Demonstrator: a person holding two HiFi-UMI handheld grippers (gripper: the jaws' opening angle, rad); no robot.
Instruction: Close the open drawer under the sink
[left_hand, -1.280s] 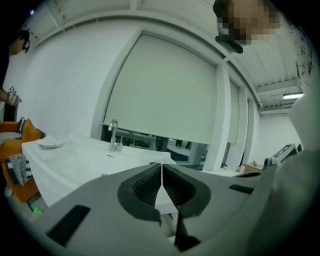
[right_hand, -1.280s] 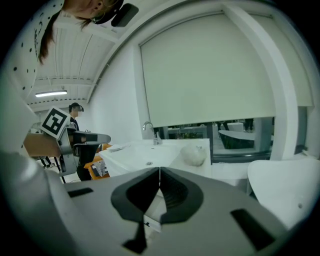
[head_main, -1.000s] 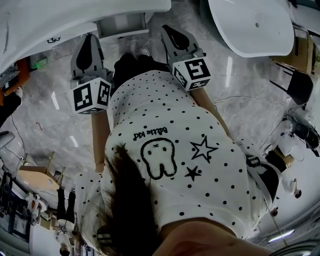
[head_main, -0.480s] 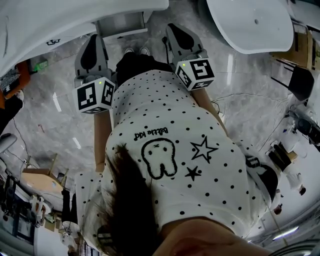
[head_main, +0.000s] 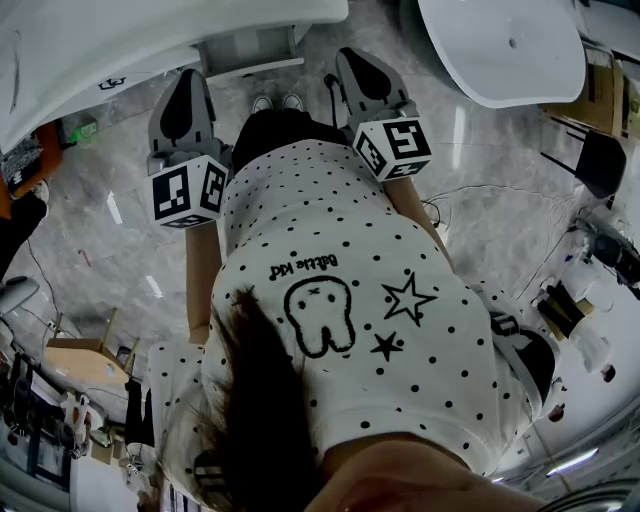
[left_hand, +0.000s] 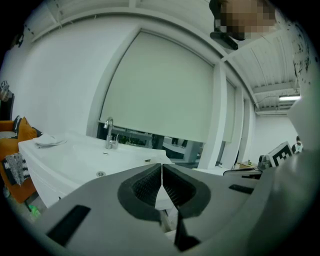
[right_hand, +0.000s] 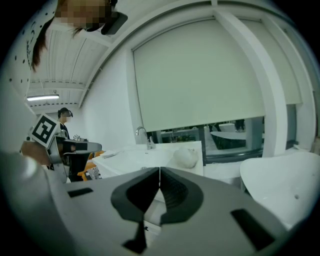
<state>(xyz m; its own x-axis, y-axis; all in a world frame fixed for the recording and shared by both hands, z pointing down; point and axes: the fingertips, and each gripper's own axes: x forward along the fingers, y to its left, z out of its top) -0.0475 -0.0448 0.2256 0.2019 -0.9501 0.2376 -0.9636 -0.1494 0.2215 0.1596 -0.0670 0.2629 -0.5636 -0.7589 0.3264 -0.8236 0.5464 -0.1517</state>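
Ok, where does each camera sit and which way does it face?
Head view: head-mounted, steeply down at the drawer; shirt, left gripper, right gripper show.
Left gripper view: on that gripper, along shut jaws toward the faucet; shirt at right.
Right gripper view: on that gripper, along shut jaws toward the faucet; shirt at left.
Shared: both gripper views show faucet and sink.

Sink (head_main: 90, 45): white, upper left.
Drawer (head_main: 250, 48): pale, jutting out from under the sink's edge.
Left hand-held gripper (head_main: 189, 80), right hand-held gripper (head_main: 350, 58): grey, one marker cube each, pointing up-frame toward the sink, one on each side of a white dotted shirt (head_main: 340, 300).
Shoes (head_main: 276, 102): pale, on the grey marble floor (head_main: 100, 250), just below the drawer.
Bathtub (head_main: 500, 45): white, upper right.
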